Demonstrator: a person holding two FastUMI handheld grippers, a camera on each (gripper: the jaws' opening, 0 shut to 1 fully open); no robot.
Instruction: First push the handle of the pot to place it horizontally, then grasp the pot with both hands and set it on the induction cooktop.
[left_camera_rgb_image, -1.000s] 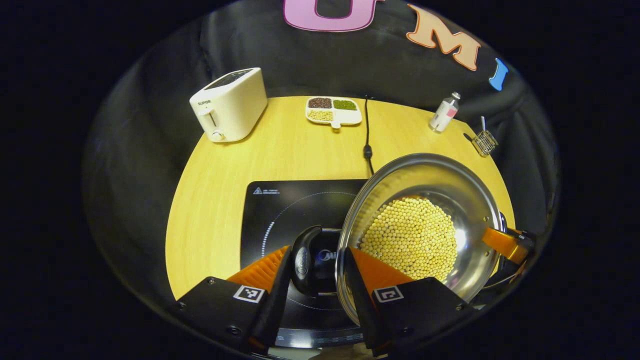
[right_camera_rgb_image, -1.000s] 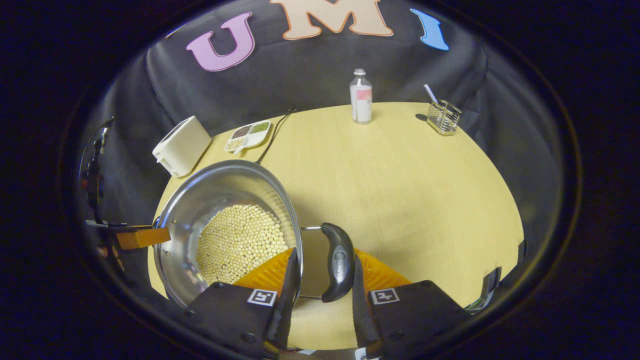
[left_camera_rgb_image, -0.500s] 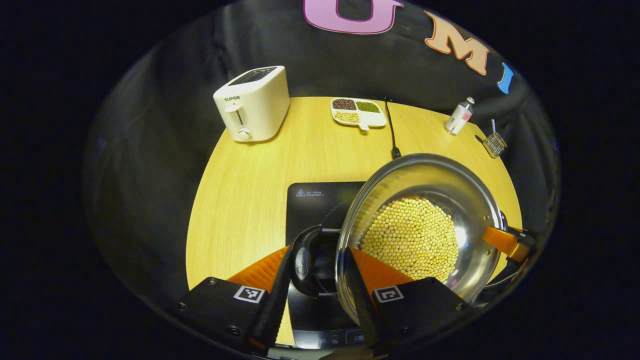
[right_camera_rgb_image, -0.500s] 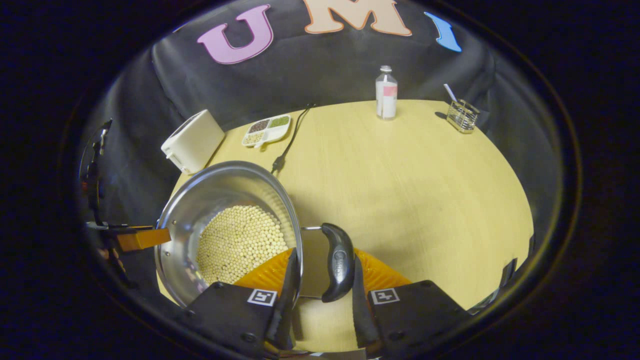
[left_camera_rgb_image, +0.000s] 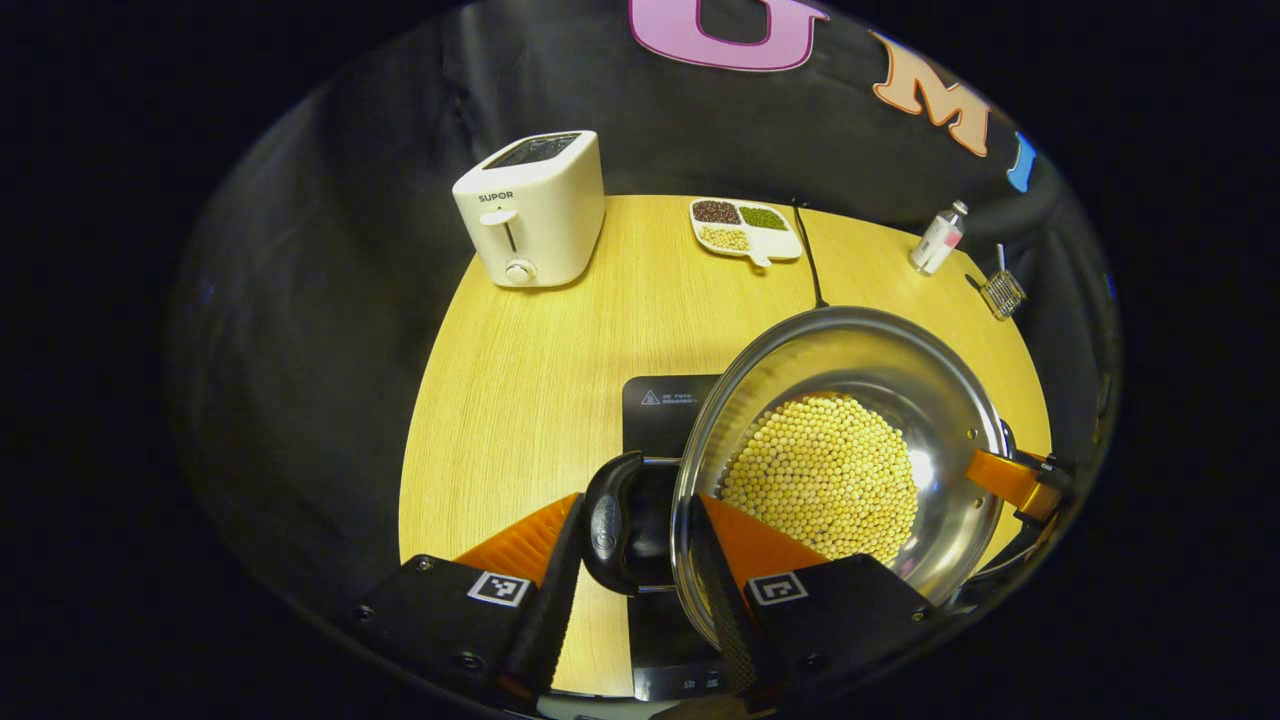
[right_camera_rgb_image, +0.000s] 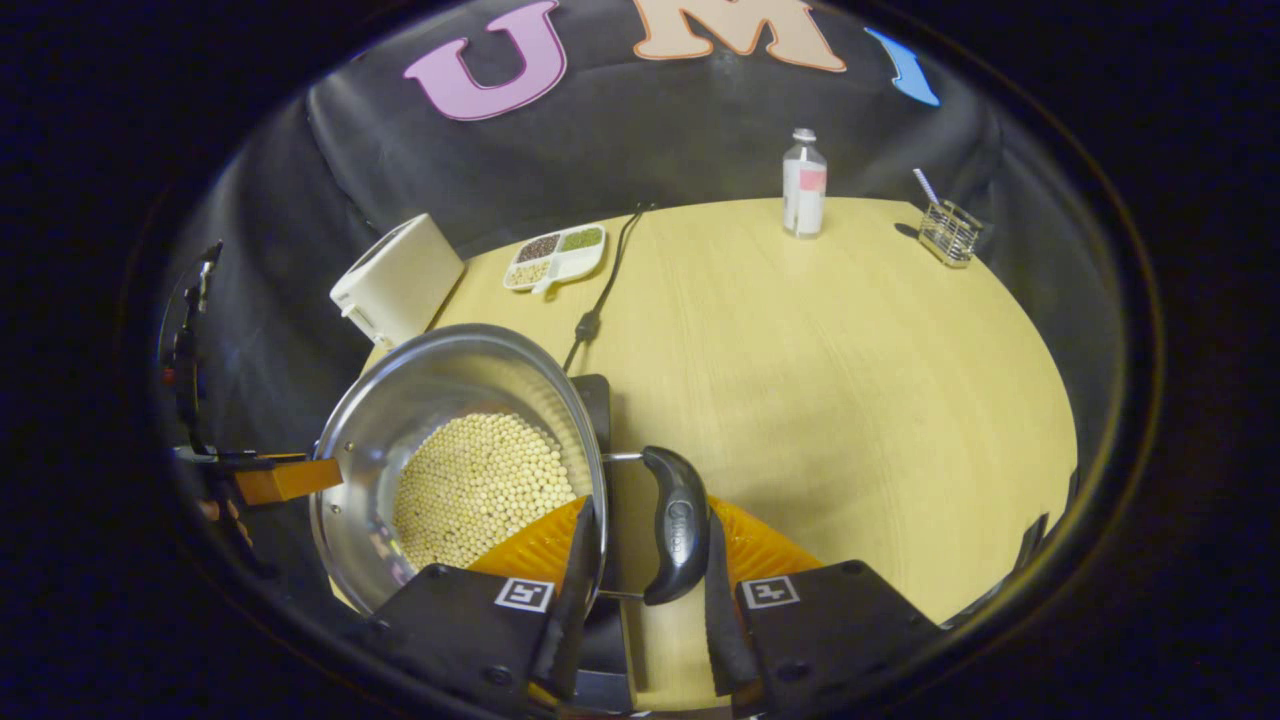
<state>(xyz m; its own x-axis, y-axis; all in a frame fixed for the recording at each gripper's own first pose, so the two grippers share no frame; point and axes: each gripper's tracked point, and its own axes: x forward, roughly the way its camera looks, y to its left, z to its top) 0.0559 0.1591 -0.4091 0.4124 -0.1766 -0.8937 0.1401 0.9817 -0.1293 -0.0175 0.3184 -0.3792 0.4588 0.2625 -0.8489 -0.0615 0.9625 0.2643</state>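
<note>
My left jaws (left_camera_rgb_image: 628, 560) pinch the pot's near handle (left_camera_rgb_image: 604, 524), one finger outside the black grip, the other tucked inside the rim. My right jaws (right_camera_rgb_image: 645, 560) do the same on the opposite handle (right_camera_rgb_image: 676, 522). I read both as pressed onto the handles rather than spread, since the pot (left_camera_rgb_image: 840, 450) hangs between them off the counter (left_camera_rgb_image: 520, 380), its bottom covered with pale beans (left_camera_rgb_image: 820, 478).

Both handles lie level, so I judge the push step done and the carry under way.

What matters now is where the cooktop (left_camera_rgb_image: 660, 410) sits. In the left gripper view its black glass lies under and just ahead of my left jaws, partly hidden by the pot; the pot overhangs its right part. In the right gripper view I see a dark strip of it (right_camera_rgb_image: 598, 400) beside the rim. So the pot is over the cooktop's right part, I think, and my left hand is nearer its centre. The line between the handles runs across the cooktop, so I would shift leftward, then lower evenly.

Further out stand a toaster (left_camera_rgb_image: 530, 208), a tray (left_camera_rgb_image: 745, 228), a bottle (right_camera_rgb_image: 803, 184) and a wire basket (right_camera_rgb_image: 948, 232), well apart from my path.
</note>
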